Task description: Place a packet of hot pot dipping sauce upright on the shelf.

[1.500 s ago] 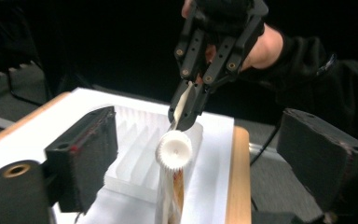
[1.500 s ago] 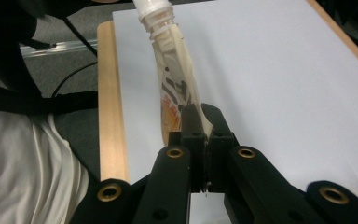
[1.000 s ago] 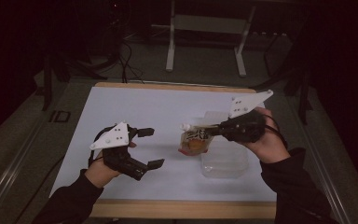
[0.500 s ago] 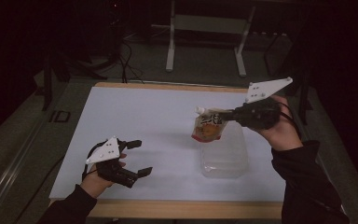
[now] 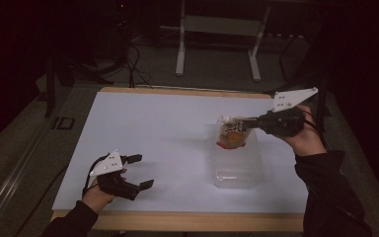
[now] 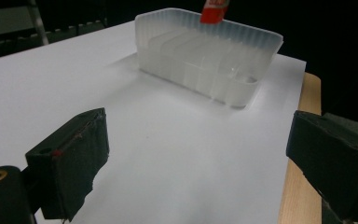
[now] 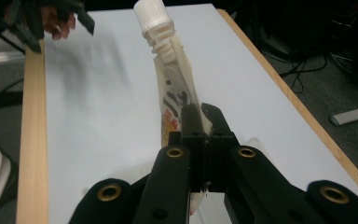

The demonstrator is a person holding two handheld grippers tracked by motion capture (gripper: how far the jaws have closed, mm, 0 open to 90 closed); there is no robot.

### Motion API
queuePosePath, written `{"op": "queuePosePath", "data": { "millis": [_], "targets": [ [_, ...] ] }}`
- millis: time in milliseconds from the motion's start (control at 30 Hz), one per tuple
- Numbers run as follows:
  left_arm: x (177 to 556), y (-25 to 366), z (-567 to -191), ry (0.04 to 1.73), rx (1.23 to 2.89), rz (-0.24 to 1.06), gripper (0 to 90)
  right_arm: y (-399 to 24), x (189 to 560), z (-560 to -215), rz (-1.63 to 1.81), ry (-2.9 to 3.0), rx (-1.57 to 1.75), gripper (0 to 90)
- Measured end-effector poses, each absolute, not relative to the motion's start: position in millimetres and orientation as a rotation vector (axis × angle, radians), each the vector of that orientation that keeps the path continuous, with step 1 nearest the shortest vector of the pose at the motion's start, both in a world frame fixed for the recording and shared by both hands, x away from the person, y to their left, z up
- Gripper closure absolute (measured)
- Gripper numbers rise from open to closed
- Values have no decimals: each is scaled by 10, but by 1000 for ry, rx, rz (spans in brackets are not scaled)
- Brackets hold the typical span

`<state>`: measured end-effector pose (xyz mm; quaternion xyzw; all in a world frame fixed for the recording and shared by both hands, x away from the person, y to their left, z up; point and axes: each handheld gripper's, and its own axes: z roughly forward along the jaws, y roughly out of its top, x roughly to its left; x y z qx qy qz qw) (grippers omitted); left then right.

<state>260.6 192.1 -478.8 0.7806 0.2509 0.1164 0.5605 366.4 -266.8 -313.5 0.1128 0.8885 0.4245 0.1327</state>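
Right gripper [image 5: 249,121] clamping a spouted pouch [image 5: 233,134] by its upper edge, jaws pressed together on the thin foil, as seen in the right gripper view, where the pouch [image 7: 173,100] is rising past the jaws with its white screw cap [image 7: 152,13] at the far end. Hanging directly over the far end of the clear plastic tray [image 5: 238,163], the pouch's orange-and-red bottom dangling just above the tray's rim; possibly brushing that rim, though too dim in the high view for telling. In the left gripper view, a red corner of the pouch [image 6: 214,10] showing just above the tray's [image 6: 205,58] far wall.

Tray sitting on the white table [image 5: 153,133], ribbed walls, long side running away from the person, nothing lying inside it as far as the left gripper view is showing.

Left gripper [image 5: 139,171] resting low, well apart from the tray, toward the near left corner of the table. Jaws standing wide apart, holding nothing, bare table surface between them in the left gripper view, pointing toward the tray. Left hand [image 5: 98,193] wrapped around the gripper body, sleeve coming in beside the wooden edge [image 5: 177,221] of the table.

Right hand [image 5: 306,140] holding its gripper level, beyond the tray's right side, grey three-cornered plate [image 5: 292,98] tilted above it.
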Motion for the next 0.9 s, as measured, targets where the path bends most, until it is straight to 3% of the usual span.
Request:
{"op": "queuePosePath", "data": {
  "millis": [900],
  "targets": [
    [2631, 1926, -4850, 587, 1846, 253, 58, -2709, 3877, -3530, 1155, 2638, 324, 893]
  ]
}}
